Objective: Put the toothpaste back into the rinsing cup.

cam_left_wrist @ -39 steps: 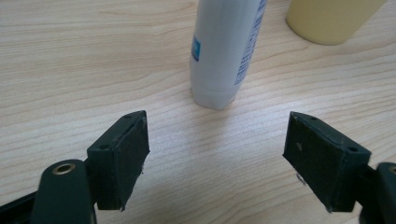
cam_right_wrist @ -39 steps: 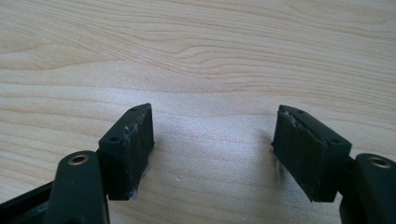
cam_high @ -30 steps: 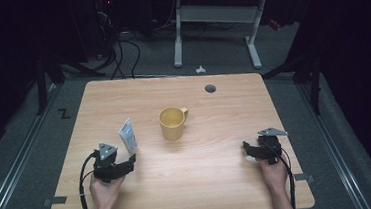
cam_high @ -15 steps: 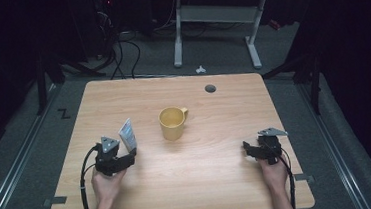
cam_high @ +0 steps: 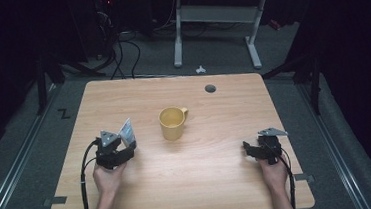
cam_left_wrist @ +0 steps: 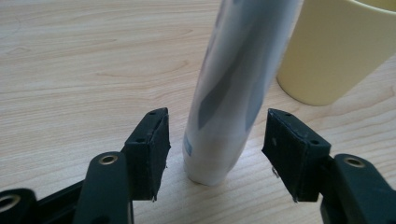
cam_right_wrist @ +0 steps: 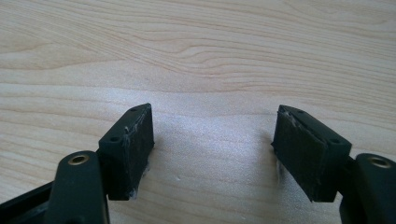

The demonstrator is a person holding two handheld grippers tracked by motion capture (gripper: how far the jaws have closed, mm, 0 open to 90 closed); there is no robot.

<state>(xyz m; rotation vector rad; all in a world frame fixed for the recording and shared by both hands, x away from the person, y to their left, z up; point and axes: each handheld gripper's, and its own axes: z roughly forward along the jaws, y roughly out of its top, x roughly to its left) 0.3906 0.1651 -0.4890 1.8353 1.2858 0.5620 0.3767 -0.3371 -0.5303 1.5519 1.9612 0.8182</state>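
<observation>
Left tongs straddle the white tube – it stands on its cap between the jaws, leaning a little toward the yellow mug just behind it. The jaws have just been closing, but a gap shows on each side; pads not yet pressing, so no grip so far. In the high view the left tongs sit at the tube base, with the mug near on their right.

To do this step well, I'd say: keep the hand level and low, centre the tube so both pads land together, squeeze gently – the tube looks soft and will likely dent or tip if one pad touches first. Close low on the body near the cap, where it's stiffest. Watch the mug; a sideways shove could knock the tube against it.

Right tongs rest spread wide, nothing between them, only bare wood. In the high view the right tongs are well apart from the mug, on its far side.

Tabletop – light wood grain, a round cable port at the far edge. Beyond it: dark room, grey floor, cables, the white legs of another desk.
</observation>
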